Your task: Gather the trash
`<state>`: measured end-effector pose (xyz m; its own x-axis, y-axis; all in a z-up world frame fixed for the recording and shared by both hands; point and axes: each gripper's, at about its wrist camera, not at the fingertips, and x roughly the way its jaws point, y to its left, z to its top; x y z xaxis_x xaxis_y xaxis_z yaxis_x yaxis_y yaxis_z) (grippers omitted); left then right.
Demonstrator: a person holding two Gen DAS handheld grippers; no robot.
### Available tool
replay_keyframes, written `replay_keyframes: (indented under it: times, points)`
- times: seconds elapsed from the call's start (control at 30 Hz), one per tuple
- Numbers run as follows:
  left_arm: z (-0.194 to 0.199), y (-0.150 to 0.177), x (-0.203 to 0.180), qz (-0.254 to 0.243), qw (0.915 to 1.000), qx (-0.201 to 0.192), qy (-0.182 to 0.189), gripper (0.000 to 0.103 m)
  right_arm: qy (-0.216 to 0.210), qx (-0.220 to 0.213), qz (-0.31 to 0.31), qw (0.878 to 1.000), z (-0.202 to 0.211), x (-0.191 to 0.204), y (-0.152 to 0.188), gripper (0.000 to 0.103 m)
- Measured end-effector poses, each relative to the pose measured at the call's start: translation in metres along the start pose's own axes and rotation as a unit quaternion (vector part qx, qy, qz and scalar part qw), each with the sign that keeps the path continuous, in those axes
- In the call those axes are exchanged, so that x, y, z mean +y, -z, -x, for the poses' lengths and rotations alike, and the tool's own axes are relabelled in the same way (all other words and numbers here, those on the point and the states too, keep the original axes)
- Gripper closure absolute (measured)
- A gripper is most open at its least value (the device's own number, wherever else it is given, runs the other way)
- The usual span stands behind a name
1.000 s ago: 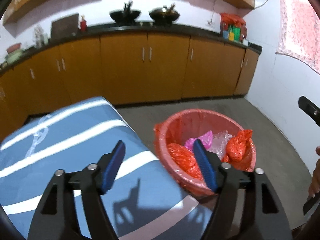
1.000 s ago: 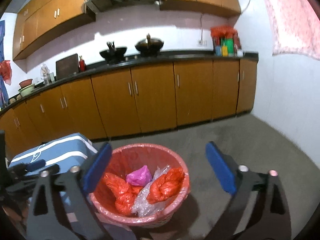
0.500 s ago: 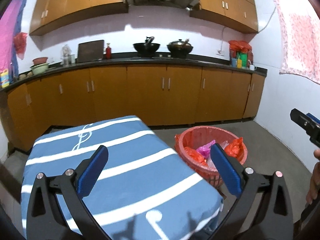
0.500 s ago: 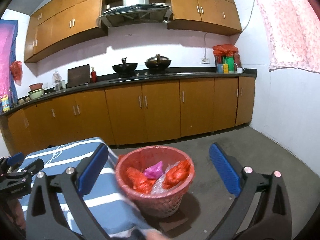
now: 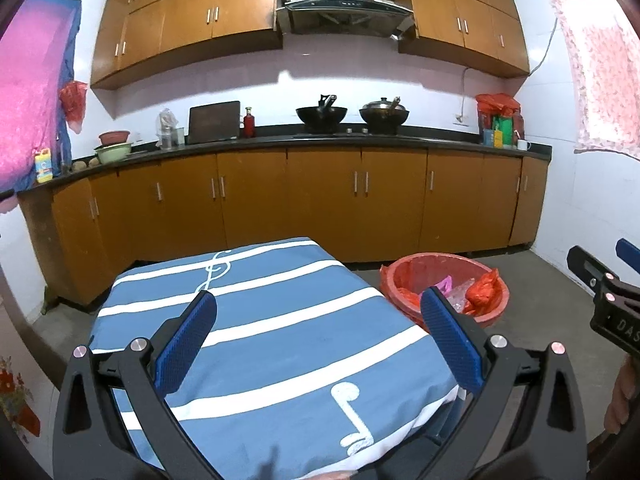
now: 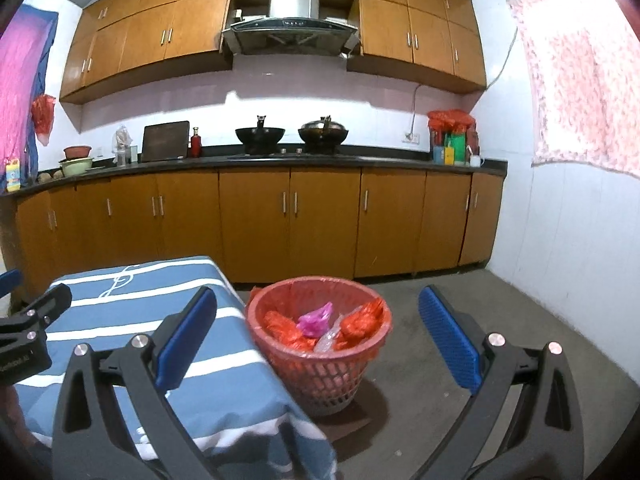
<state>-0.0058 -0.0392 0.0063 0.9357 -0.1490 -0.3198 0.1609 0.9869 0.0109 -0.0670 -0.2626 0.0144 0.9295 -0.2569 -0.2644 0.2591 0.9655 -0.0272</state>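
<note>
- On the grey floor, just beside the table's right edge, stands the red basket [image 6: 320, 344]; it is lined with a red bag and holds red bags [image 6: 280, 326], a pink bag [image 6: 314, 318] and clear plastic.
- The left gripper [image 5: 318, 342] hangs over the blue striped tablecloth [image 5: 280, 332]; its blue fingers [image 5: 186, 340] are spread wide, nothing between them.
- The right gripper [image 6: 318, 340] faces the basket; its fingers [image 6: 448, 340] are likewise spread wide and empty.
- Behind runs a row of brown cabinets [image 6: 292, 220]; two woks [image 6: 260, 136] sit on the counter.
</note>
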Motion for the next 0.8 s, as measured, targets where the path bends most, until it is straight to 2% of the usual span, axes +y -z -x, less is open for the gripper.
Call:
replay_keyframes:
  times: [0.57, 0.8]
  points:
    - [0.016, 0.012, 0.005, 0.002, 0.9998, -0.013, -0.014, 0.002, -0.004, 0.001, 0.005, 1.000, 0.011, 0.005, 0.008, 0.004]
    - [0.015, 0.015, 0.006, 0.007, 0.9998, -0.005, -0.018, 0.002, -0.005, 0.008, 0.008, 1.000, 0.011, 0.007, 0.014, 0.004]
